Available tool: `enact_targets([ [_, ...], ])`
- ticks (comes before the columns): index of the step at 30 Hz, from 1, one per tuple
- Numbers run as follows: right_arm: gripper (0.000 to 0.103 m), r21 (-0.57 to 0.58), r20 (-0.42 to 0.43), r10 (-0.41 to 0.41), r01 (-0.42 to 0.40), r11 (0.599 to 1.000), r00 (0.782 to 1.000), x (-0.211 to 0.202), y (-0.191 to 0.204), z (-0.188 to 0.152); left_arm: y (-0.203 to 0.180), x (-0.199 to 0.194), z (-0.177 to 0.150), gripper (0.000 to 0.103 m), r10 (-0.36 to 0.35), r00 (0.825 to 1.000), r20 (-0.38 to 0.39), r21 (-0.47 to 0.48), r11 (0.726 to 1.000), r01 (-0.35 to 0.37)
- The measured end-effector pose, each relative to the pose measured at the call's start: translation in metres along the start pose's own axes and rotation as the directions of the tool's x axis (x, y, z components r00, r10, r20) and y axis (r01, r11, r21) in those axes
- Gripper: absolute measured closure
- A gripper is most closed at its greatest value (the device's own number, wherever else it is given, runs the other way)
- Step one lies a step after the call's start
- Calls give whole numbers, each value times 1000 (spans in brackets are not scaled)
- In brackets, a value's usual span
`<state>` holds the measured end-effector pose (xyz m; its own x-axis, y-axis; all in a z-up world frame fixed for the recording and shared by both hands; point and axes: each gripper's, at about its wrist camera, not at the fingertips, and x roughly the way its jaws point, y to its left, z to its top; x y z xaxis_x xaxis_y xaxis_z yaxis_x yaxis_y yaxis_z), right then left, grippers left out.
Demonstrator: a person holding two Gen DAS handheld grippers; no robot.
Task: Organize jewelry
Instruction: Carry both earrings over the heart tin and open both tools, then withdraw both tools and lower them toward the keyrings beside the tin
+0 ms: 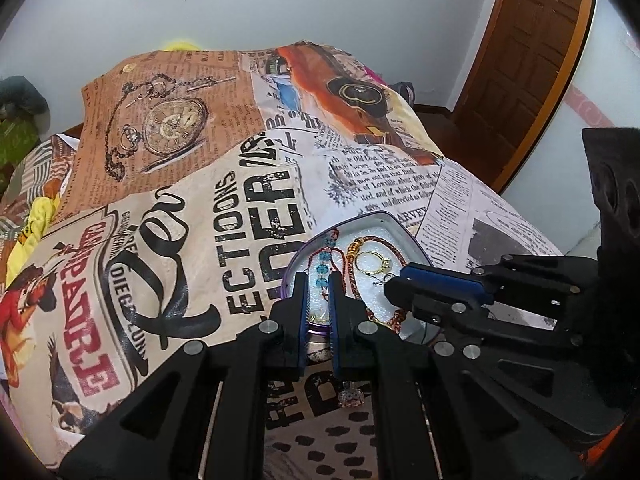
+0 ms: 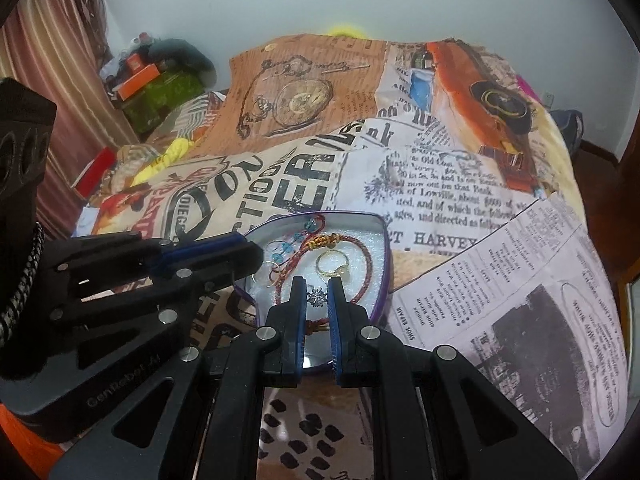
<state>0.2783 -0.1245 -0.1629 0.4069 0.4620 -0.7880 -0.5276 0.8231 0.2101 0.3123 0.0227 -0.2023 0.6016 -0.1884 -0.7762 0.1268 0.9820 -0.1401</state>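
A purple-rimmed metal tin (image 1: pixel 394 222) (image 2: pixel 384 240) with a white foam lining sits on the printed cloth. In it lie a red-gold braided bracelet (image 1: pixel 358 276) (image 2: pixel 362 258), a blue bead string (image 1: pixel 322 268) (image 2: pixel 286 246) and a gold ring (image 1: pixel 374 262) (image 2: pixel 332 264). My left gripper (image 1: pixel 319 280) hovers over the tin's left edge, its jaws a little apart, nothing seen held. My right gripper (image 2: pixel 318 286) is over the tin, jaws a little apart, with a small silver spider-like charm (image 2: pixel 317 297) between the fingertips. A clear crystal charm (image 1: pixel 351 396) lies on the cloth under the left gripper.
The bed (image 1: pixel 160 200) is covered with a newspaper-print cloth. A loose printed sheet (image 2: pixel 520 300) lies right of the tin. Clutter and boxes (image 2: pixel 148 76) stand at the far left by a curtain. A wooden door (image 1: pixel 528 52) is at the right.
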Motion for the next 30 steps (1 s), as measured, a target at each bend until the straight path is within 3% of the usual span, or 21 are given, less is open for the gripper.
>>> enact_targets([
  [8,92,-32,-15,-31,31,999,999,-2,2,0,5,-13,-1,96,6,1000,6,-18,1000,-6],
  [14,70,-44,11,-61,61,997,998,-13,6,2,12,-30,-2,96,11,1000,26,-36,999,-10],
  [22,69,-58,43,-86,88,994,995,-29,11,4,17,-50,-9,96,14,999,33,-54,998,-12],
  [30,69,-55,48,-95,97,994,994,-41,13,-6,1,-50,-27,95,16,1000,-18,-10,1000,-16],
])
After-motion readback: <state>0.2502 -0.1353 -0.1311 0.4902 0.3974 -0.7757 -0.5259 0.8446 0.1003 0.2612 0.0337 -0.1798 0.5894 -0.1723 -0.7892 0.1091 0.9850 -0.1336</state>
